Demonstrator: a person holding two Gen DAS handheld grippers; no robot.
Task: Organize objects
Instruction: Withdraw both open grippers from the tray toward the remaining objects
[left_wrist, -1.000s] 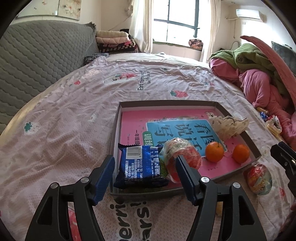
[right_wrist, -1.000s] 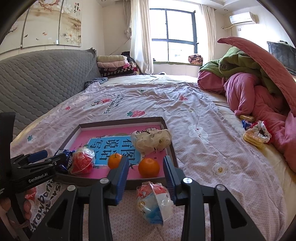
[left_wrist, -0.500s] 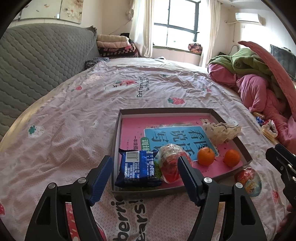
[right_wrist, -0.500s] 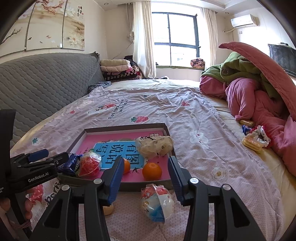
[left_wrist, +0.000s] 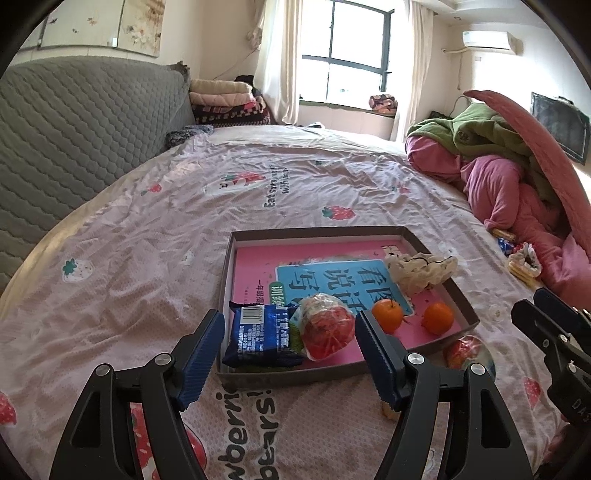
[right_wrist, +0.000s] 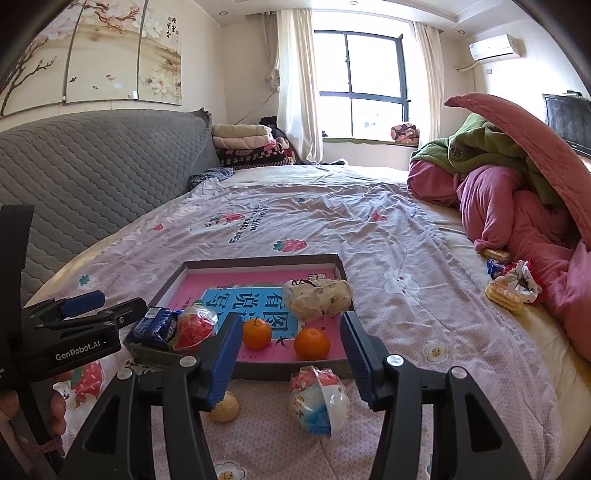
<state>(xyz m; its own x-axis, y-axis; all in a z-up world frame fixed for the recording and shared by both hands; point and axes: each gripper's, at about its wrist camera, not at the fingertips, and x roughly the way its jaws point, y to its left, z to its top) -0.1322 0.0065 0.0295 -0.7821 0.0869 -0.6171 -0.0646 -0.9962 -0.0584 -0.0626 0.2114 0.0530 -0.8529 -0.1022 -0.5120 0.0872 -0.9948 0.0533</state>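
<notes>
My right tongs (right_wrist: 288, 354) are spread and empty, their jaws having just been opening, and the wrapped ball toy (right_wrist: 319, 402) lies loose on the bedsheet (right_wrist: 369, 229) between and just under the blue pads, which do not touch it. My left tongs (left_wrist: 290, 356) are spread wide too, pinching nothing, hovering over the near edge of the tray (left_wrist: 236, 258).

I judge I am between picks: the tray is partly filled and the loose things on the sheet are what remains. The next move, as I read it, is to lower the right tongs over the ball toy, close on its rounded middle and carry it over the low wall into the tray. It is slick plastic film over a round shape, so I expect it to slip or roll if I pinch off centre.

Just left of it on the sheet sits a small pale round thing (right_wrist: 223, 406), half hidden behind my left pad; I cannot tell what it is.

Beyond the near wall, the tray holds a blue snack packet (left_wrist: 260, 336) at its near left corner, a red bagged snack (left_wrist: 325, 326) touching it, then two oranges (left_wrist: 387, 315) side by side but apart, and a crumpled pale cloth bag (left_wrist: 421, 271) against the right wall. A pink book (left_wrist: 255, 266) lines the floor.

Further off to the right, more wrapped snacks (right_wrist: 506, 290) lie beside the heaped pink quilt (right_wrist: 517, 221), well apart from the tray.
</notes>
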